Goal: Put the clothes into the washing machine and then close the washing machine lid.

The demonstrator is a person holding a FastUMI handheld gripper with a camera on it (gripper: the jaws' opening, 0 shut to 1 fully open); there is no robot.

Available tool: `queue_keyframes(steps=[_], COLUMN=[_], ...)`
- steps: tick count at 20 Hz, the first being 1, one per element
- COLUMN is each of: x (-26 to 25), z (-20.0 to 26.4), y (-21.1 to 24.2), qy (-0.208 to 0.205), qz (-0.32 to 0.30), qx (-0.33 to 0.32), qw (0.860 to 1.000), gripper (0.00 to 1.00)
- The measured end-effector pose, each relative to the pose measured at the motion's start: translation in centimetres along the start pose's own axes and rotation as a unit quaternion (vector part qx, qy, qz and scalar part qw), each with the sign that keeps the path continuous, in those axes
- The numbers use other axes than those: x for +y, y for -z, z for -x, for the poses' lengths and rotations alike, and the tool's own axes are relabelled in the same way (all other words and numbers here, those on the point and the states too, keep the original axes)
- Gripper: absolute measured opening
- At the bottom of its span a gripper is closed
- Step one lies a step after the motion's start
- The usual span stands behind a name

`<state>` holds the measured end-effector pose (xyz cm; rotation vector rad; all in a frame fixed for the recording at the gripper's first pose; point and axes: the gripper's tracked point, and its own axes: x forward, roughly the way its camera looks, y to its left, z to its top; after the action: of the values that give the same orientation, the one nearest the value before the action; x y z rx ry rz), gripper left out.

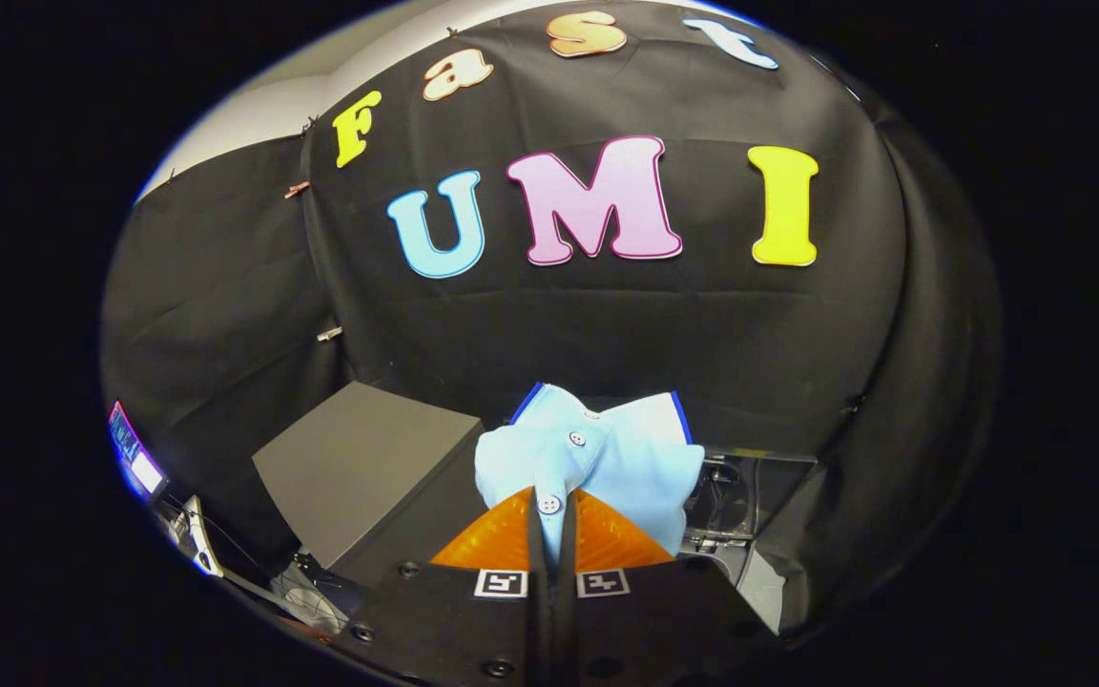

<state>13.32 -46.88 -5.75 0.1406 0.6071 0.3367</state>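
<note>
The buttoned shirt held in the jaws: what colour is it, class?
Light blue shirt with dark blue collar edging, gripper view.

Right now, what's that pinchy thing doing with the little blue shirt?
A person is holding a gripper, and its two fingers are squeezed together on a light blue shirt at the buttoned front. The shirt is bunched up and lifted in the air just ahead of the fingers. Behind and below it you can see part of the washing machine, and a dark grey box sits off to one side. The shirt is not inside the machine yet, so that step is not done.
</note>
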Motion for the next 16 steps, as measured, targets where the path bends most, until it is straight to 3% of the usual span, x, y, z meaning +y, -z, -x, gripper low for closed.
queue_keyframes(steps=[16], x=[-2.5], z=[-6.1], y=[11.2], qy=[0.026], qz=[-0.009], qx=[0.094], qw=[0.995], gripper=[0.04])
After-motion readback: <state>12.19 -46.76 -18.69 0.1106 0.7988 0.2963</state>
